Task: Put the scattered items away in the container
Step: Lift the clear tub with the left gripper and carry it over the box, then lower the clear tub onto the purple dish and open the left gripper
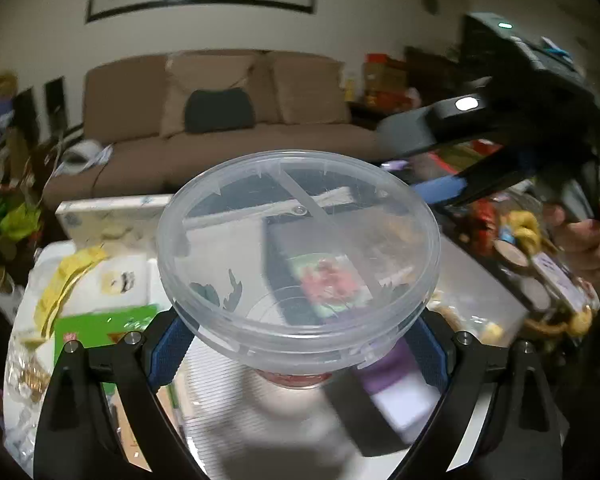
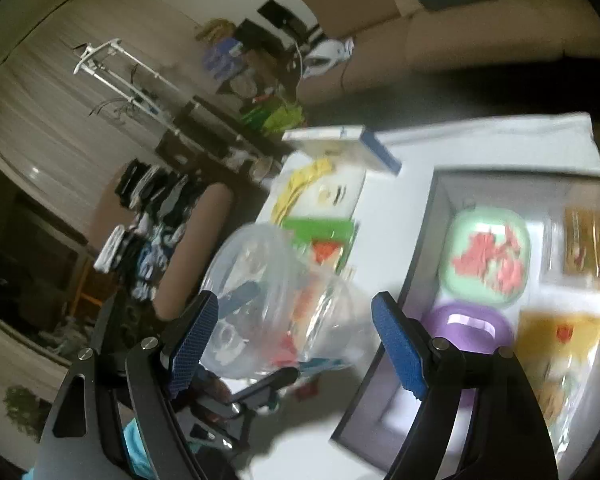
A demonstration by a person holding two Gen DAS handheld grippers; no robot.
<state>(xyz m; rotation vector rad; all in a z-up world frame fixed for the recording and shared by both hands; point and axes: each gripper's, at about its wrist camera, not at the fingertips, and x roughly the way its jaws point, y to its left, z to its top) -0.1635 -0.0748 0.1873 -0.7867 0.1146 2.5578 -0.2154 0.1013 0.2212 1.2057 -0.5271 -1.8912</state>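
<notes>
While the left gripper (image 1: 300, 344) pinches the clear tub (image 1: 298, 248) across its lower wall, fingers spread wide around it, keep it level and lower it into the grey tray (image 2: 416, 248); right gripper (image 2: 296, 344) hangs spread, holding nothing; the tray's free corner looks small beside the green lid (image 2: 486, 256) and purple lid (image 2: 468, 326); mind the tray's near wall.
</notes>
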